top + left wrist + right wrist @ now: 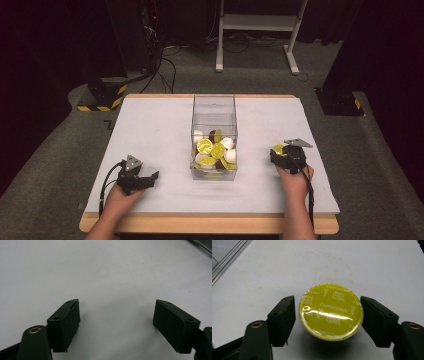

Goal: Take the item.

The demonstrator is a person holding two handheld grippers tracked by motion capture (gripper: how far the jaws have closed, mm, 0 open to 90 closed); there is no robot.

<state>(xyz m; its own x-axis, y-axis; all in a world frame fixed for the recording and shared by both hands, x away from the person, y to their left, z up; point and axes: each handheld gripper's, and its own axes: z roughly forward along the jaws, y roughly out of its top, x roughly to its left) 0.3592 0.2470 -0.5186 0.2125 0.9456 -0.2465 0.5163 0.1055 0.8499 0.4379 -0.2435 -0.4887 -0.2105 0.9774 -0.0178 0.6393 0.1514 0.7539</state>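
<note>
Right gripper (281, 151): it sits on the right side of the table, held by the person's right hand (295, 180). In the right gripper view (328, 312) its two black jaws stand on each side of the pod. The left jaw has a thin gap to the pod. The right jaw is just at the pod's edge; I cannot tell if it touches.

Round yellow-green coffee pod with a shiny foil top (331, 311): it stands on the table between the right gripper's jaws, top up. The word "CAPPUCCINO" is printed on it. From above (279, 149) it peeks out at the front of the gripper.

Left gripper (152, 176): it rests low on the left side of the table, in the person's left hand (120, 200). Its jaws (116, 320) are wide apart and hold nothing.

Clear plastic box (214, 107): it stands in the middle of the table, between the two grippers and well apart from both. More yellow-green, white and brown pods (214, 150) are piled inside.

White table top (150, 130): flat, with a wooden edge.
</note>
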